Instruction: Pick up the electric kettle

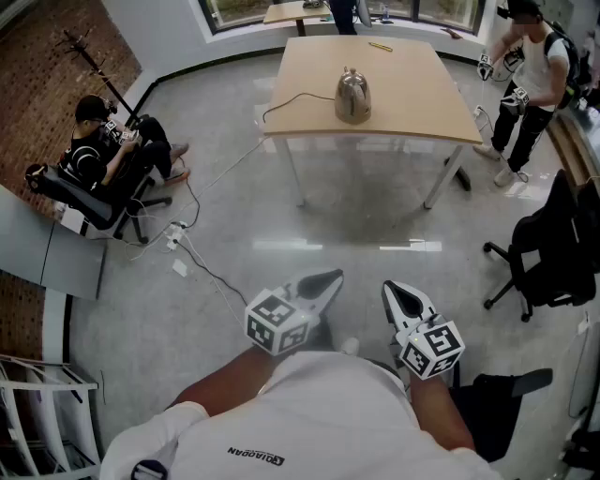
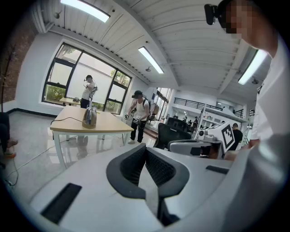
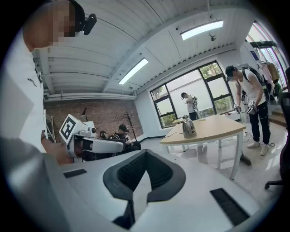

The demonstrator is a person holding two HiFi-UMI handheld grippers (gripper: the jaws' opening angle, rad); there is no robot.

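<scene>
The steel electric kettle (image 1: 352, 96) stands upright on a light wooden table (image 1: 412, 112) across the room, its black cord (image 1: 286, 102) trailing off the table's left edge. Both grippers are held close to the body, far from the table. My left gripper (image 1: 323, 279) is shut with nothing in it, and my right gripper (image 1: 395, 292) is shut and empty beside it. In the left gripper view the left gripper (image 2: 145, 148) points toward the room with the kettle (image 2: 89, 118) small at the left. In the right gripper view the right gripper (image 3: 145, 152) has the kettle (image 3: 188, 127) to its upper right.
A person sits in a chair (image 1: 98, 159) at the left wall. Another person (image 1: 530, 75) stands right of the table. A black office chair (image 1: 558, 248) is at the right. Cables and a power strip (image 1: 175, 239) lie on the glossy floor. A second table (image 1: 295, 13) stands by the windows.
</scene>
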